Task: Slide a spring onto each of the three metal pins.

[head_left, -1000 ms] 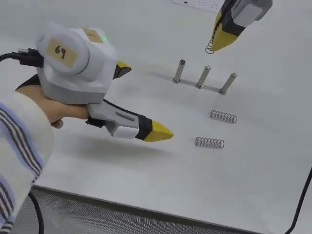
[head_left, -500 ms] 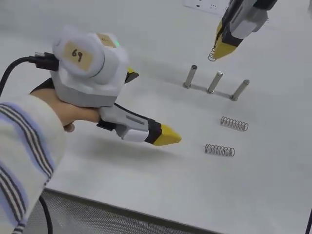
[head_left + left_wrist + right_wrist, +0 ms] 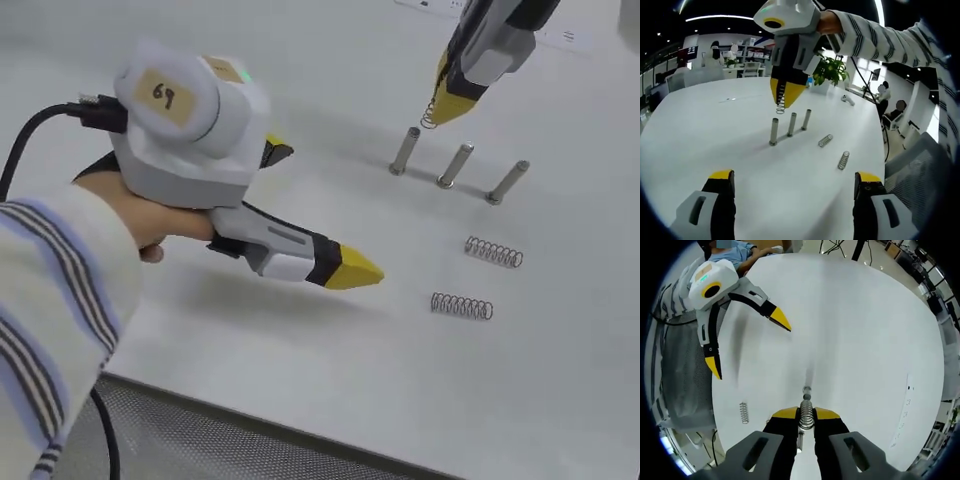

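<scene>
Three metal pins stand in a row on the white table: the left pin [image 3: 405,151], the middle pin [image 3: 455,165] and the right pin [image 3: 508,182]. My right gripper [image 3: 449,104] hangs just above the left pin, shut on a spring [image 3: 430,113] that dangles from its yellow tips. In the right gripper view the spring [image 3: 806,415] sits between the jaws, with the pin top [image 3: 807,390] just beyond it. Two more springs [image 3: 493,252] [image 3: 461,306] lie on the table near the pins. My left gripper [image 3: 318,210] is held open at the left, with nothing in it.
The white table [image 3: 300,380] has a front edge near the bottom, with a grey mesh surface [image 3: 200,440] below it. A black cable [image 3: 30,140] trails from the left gripper. A person's striped sleeve [image 3: 50,330] fills the lower left.
The right gripper has carried its spring leftward, closer to the top of the left pin. The head camera has shifted; the left gripper stays open and about where it was.
</scene>
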`<move>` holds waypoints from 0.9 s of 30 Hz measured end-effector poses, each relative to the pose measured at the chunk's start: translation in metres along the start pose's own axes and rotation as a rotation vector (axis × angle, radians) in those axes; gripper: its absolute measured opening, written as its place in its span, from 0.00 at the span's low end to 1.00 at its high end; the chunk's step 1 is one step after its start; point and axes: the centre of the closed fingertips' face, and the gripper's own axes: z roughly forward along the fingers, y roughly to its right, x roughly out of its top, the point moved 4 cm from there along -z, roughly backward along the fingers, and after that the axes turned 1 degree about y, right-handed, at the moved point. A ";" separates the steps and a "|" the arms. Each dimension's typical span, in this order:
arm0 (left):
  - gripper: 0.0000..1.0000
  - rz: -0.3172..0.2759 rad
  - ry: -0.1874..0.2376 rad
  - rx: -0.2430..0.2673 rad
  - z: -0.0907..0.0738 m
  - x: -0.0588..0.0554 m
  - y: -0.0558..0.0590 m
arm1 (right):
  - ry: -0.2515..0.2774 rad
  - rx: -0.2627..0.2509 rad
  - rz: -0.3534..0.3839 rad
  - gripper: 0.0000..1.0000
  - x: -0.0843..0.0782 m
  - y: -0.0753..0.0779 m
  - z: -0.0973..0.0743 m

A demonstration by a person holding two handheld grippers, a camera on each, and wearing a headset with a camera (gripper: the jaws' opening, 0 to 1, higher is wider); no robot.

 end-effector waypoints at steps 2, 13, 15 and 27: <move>0.97 0.001 0.009 0.003 0.000 0.001 0.000 | -0.016 -0.014 -0.017 0.08 0.000 0.001 0.002; 0.96 0.004 0.009 0.000 -0.001 0.002 0.001 | -0.011 -0.009 -0.048 0.08 0.010 -0.004 0.004; 0.96 0.006 0.013 -0.004 -0.001 0.003 0.002 | -0.017 -0.003 -0.053 0.08 0.010 -0.004 0.007; 0.95 0.011 0.017 -0.007 -0.001 0.005 -0.001 | -0.050 -0.008 -0.056 0.08 0.008 0.000 0.019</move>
